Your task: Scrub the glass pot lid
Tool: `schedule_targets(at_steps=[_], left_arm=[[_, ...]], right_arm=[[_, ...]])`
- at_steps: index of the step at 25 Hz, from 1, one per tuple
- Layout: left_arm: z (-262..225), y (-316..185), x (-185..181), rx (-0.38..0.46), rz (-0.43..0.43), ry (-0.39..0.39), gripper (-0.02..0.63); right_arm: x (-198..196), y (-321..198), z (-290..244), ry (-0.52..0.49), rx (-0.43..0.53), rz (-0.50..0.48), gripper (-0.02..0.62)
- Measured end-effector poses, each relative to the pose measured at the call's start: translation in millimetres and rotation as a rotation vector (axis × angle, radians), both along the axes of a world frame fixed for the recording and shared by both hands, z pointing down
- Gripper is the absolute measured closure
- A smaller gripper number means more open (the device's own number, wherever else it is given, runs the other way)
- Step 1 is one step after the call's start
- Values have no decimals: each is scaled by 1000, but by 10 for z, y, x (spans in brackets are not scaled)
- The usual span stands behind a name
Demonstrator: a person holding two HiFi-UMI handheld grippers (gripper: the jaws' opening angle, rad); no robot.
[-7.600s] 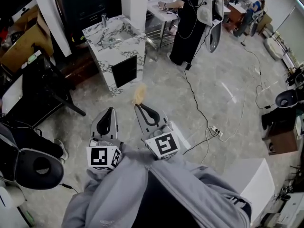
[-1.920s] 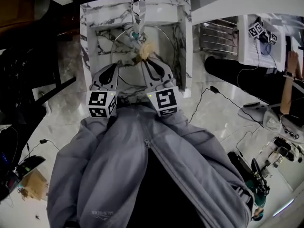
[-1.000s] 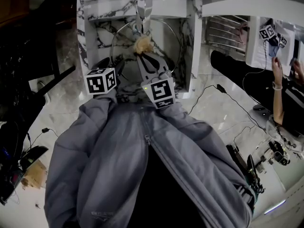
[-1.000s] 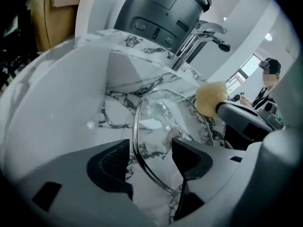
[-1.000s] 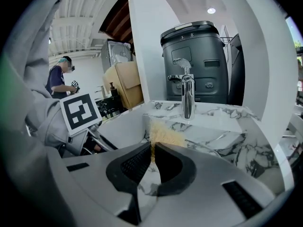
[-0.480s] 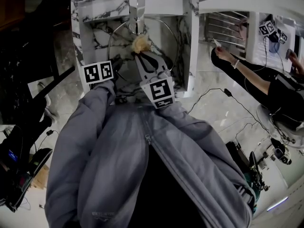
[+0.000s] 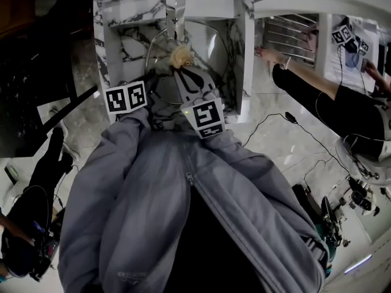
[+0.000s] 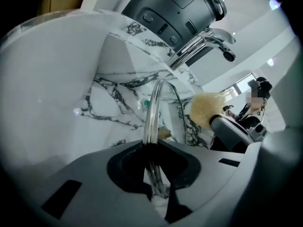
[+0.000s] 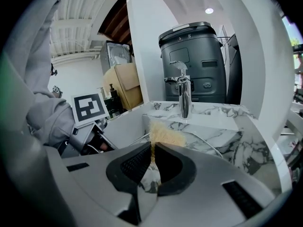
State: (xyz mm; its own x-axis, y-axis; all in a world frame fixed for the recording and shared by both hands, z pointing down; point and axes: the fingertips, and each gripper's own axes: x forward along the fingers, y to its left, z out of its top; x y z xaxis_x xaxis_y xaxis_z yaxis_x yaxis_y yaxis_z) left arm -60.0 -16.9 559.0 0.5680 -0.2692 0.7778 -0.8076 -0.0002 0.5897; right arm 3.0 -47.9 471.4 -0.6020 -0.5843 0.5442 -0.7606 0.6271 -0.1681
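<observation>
Going left to right from my remote seat. The only print to read is the black-and-white square marker pattern on each gripper's cube: the left cube (image 7: 125,96) and the right cube (image 7: 208,116). They're codes, not words.

The left gripper (image 8: 151,150) has just been closing its jaws, and the left gripper view shows them clamped on the rim of the glass pot lid (image 8: 152,112). From that camera the lid is edge-on and rises straight up out of the pads, with its metal rim curving away to the right. In the head view the lid sits inside the marble sink (image 7: 241,54), below the chrome faucet (image 7: 175,5). I can't tell if its lower edge touches the basin floor.

Next over is the scrubber (image 7: 180,57), a frizzy yellowish pad right up by the lid's face. I can't say for sure whether it's actually pressing on the glass.

The right gripper (image 9: 152,151) has its jaws squeezed together on the bottom of that scrubber, and the rest sticks up past the fingertips. A dark grey appliance (image 9: 194,56) stands behind the faucet in that view.

Far right in the head view, a person's arm (image 7: 305,81) stretches toward a wire rack (image 7: 287,32) beside the sink.
</observation>
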Motion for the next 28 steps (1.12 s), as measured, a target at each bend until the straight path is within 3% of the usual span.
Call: schedule_targets(at_steps=[7,12,17,23,28], left_arm=[[-151,-8,74,-8,-48,84,566],[-207,-28,-23,-25,-77,97,566],[-236,-16,-147,-20,-57,68,566],[-239,-18,-202,-22,-32,50,566],[-239,-31,-258,-17,-5,21,566]], right_arm=[[36,65,-24,10,9,3,551],[15,62,-6,41,26,-40,551],[-120,-53,51,135,76,-173,551],[-389,-191,225,317,173,-387,551],[-532,-331,300,414,245,-478,551]])
